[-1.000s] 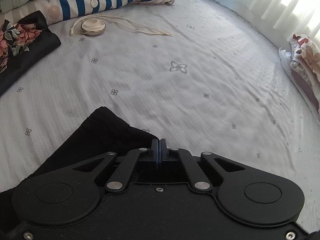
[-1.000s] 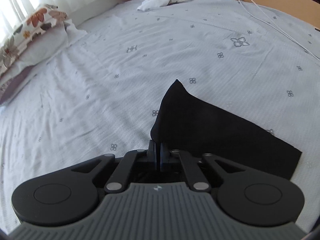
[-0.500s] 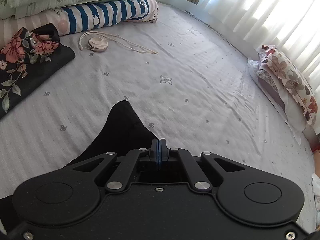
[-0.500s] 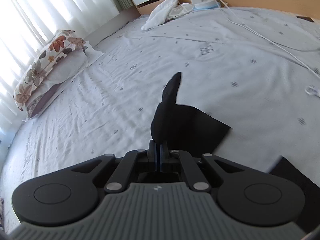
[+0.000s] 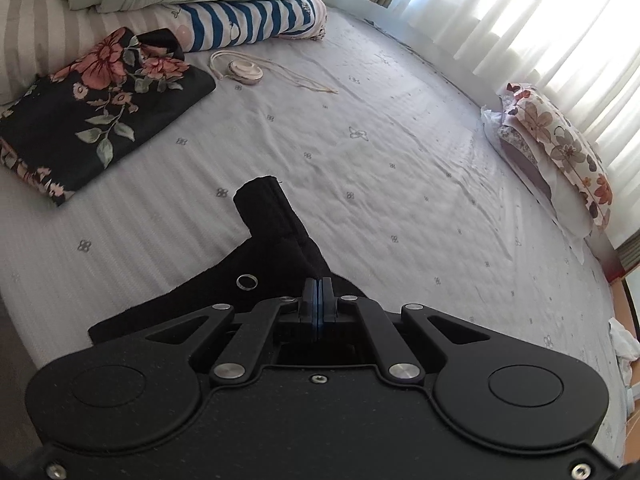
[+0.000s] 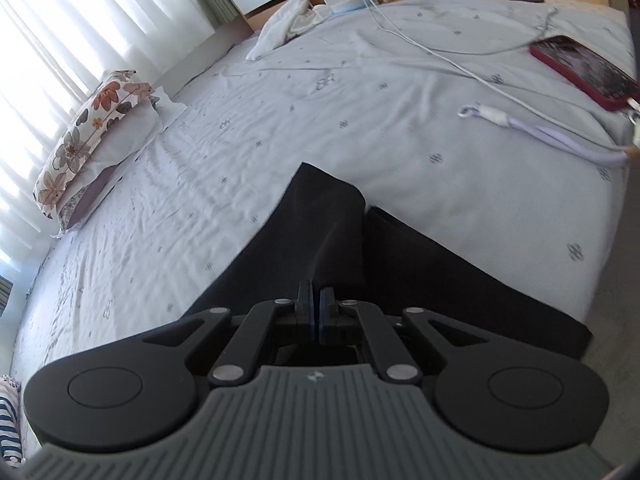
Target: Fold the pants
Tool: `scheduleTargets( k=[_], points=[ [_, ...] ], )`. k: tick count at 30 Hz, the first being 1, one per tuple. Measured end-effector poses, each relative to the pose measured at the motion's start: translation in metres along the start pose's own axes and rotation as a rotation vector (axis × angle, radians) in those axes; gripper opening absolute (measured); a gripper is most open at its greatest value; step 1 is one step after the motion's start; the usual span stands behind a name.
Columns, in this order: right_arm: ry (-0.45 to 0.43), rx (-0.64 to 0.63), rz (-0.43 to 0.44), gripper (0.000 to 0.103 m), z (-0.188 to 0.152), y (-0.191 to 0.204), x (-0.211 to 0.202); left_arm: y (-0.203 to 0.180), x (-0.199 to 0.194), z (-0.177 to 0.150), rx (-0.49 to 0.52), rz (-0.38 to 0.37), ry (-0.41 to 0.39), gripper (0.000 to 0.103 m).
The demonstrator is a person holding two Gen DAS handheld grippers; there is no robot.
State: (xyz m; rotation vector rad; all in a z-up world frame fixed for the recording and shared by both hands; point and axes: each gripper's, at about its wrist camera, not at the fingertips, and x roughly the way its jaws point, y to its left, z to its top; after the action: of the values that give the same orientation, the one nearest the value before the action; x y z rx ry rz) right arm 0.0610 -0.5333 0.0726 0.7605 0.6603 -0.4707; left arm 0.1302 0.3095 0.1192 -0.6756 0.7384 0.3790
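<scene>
Ahead of both grippers I see the bed (image 5: 400, 168), its pale sheet stretching away toward the curtained window. The black pants (image 5: 276, 240) lie on it right at the gripper tips and are lifted by both. My left gripper (image 5: 319, 300) has its jaws pressed together on a bunched ridge of the dark cloth, which rises into a peak just beyond the tips; a small metal ring (image 5: 246, 281) shows on the fabric just left of the gripper. My right gripper (image 6: 316, 308) is likewise clamped on the pants (image 6: 320, 236), with a fold standing up ahead of it and more cloth spreading off to its right toward the bed's edge. Far ahead and left of the left gripper sits a folded floral garment (image 5: 92, 108), with a striped bundle (image 5: 256, 20) beyond it. A flowered pillow (image 5: 560, 152) lies well off to that gripper's right. Ahead and right of the right gripper lies a red phone (image 6: 588, 68); the cable (image 6: 440, 56) beside it probably plugs into it, though I can't tell.
</scene>
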Motion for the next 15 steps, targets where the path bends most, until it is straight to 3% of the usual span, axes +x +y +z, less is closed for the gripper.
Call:
scheduleTargets(
  k=[8,13,15],
  points=[
    [-0.037,-0.013,-0.018,0.004,-0.019,-0.032,-0.04,0.044,-0.031,-0.027,-0.041,0.009,-0.016,0.001],
    [-0.014,-0.053,-0.034,0.004,-0.033,-0.052,-0.043,0.054,-0.033,-0.046,0.032,0.081,-0.039,0.001],
    [0.007,-0.044,-0.009,0.011,-0.042,-0.055,-0.04,0.054,-0.027,-0.052,0.043,0.096,-0.031,0.001]
  ],
)
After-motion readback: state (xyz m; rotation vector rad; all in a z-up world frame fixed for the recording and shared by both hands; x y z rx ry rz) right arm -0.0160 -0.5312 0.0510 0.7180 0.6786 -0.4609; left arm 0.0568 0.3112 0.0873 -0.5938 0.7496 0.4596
